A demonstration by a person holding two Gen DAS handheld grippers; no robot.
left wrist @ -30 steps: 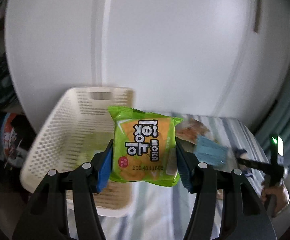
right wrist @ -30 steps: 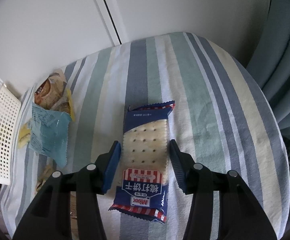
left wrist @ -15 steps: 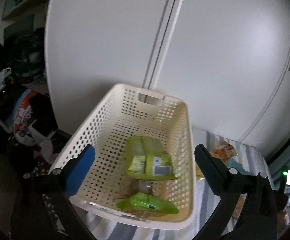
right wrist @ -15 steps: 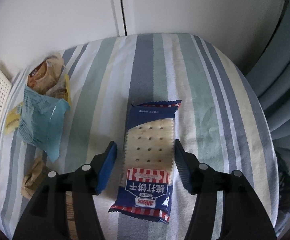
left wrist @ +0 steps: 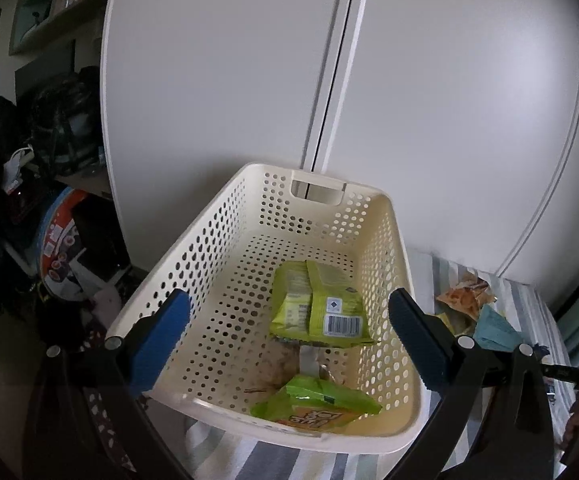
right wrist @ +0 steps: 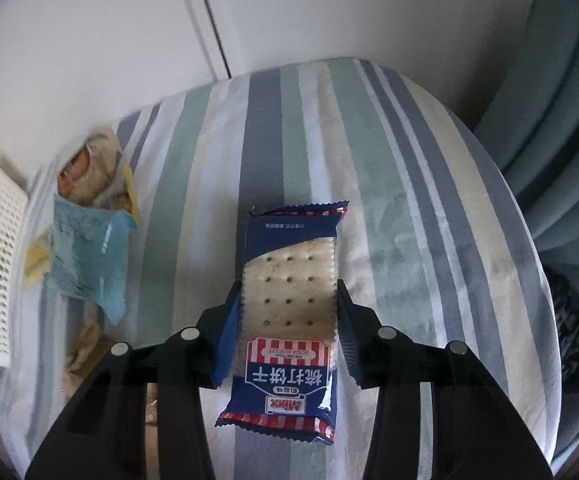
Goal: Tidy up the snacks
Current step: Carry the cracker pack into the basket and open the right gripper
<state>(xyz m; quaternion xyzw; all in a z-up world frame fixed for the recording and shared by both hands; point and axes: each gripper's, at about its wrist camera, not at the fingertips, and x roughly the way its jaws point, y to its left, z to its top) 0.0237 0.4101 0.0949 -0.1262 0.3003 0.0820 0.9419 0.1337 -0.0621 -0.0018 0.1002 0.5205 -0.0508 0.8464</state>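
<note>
Over the basket (left wrist: 393, 240) at the bed's left edge, left tool (left wrist: 289, 336) now gapes wide, green pack (left wrist: 321, 308) dropped inside; right tool (right wrist: 289, 320) just clamped crackers (right wrist: 289, 304) mid-bed, next for basket.

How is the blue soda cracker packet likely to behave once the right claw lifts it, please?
The blue cracker packet likely stays fairly stiff, since flat crackers fill it. It is probably light but breakable under a hard squeeze. Its glossy film may slip, as the right claw clamps only its long edges.
</note>
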